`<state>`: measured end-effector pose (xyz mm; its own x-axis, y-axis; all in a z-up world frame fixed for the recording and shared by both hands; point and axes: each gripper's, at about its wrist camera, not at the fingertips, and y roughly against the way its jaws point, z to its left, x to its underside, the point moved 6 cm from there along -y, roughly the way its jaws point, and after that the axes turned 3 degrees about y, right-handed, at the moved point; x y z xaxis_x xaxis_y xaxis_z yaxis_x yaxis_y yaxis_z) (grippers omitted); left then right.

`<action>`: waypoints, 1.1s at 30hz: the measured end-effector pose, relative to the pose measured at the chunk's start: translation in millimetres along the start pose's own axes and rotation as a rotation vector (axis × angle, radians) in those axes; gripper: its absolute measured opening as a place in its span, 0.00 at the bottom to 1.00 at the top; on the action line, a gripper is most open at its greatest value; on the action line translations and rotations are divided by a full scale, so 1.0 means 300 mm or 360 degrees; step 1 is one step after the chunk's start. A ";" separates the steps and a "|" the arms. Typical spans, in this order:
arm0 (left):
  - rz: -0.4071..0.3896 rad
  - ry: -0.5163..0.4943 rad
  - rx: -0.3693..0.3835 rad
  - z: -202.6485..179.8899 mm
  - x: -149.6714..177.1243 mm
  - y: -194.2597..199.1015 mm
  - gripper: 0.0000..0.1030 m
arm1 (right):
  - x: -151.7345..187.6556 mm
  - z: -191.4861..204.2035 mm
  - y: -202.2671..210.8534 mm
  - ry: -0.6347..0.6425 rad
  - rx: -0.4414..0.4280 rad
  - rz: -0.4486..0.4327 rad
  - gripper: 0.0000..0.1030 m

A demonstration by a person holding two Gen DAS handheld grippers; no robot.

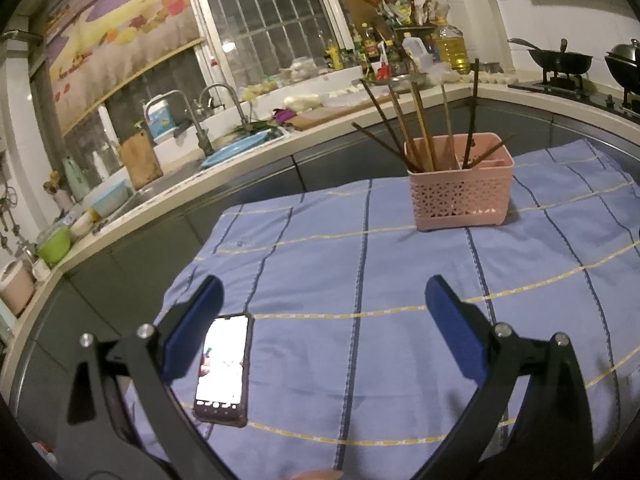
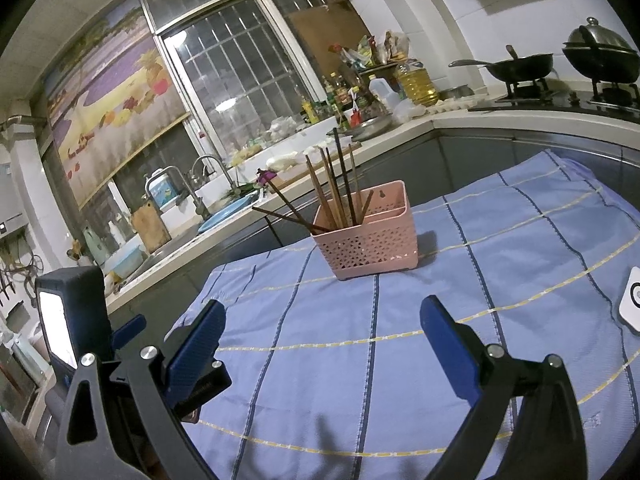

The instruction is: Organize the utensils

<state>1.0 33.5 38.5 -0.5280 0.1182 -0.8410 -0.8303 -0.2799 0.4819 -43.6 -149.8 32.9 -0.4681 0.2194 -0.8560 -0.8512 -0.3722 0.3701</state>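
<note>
Both spread and empty, left gripper (image 1: 324,300) and right gripper (image 2: 322,324), well short of chopsticks (image 1: 420,128) standing splayed in pink basket (image 1: 464,192) on blue cloth (image 1: 320,260); probably light, stiff, slick: best pinched mid-shaft, above the rim.

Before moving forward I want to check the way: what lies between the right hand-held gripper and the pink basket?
Only bare blue cloth. In the right wrist view nothing lies between the right hand-held gripper and the basket.
</note>
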 end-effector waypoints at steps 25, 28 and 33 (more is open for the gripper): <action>0.0043 0.0014 -0.0031 0.007 0.003 -0.015 0.94 | 0.000 -0.017 -0.001 -0.0028 -0.0019 0.0000 0.93; 0.0050 -0.0001 -0.0035 -0.008 0.001 -0.013 0.94 | -0.001 -0.039 0.008 -0.0047 -0.0019 -0.0010 0.93; 0.0050 -0.0033 -0.0041 -0.043 -0.005 -0.003 0.94 | -0.004 -0.068 0.021 -0.0077 -0.0021 -0.0023 0.93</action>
<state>4.9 21.4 36.1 -0.5574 0.1284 -0.8203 -0.8086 -0.3079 0.5013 -43.5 -170.8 28.9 -0.4669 0.2679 -0.8427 -0.8549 -0.3806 0.3526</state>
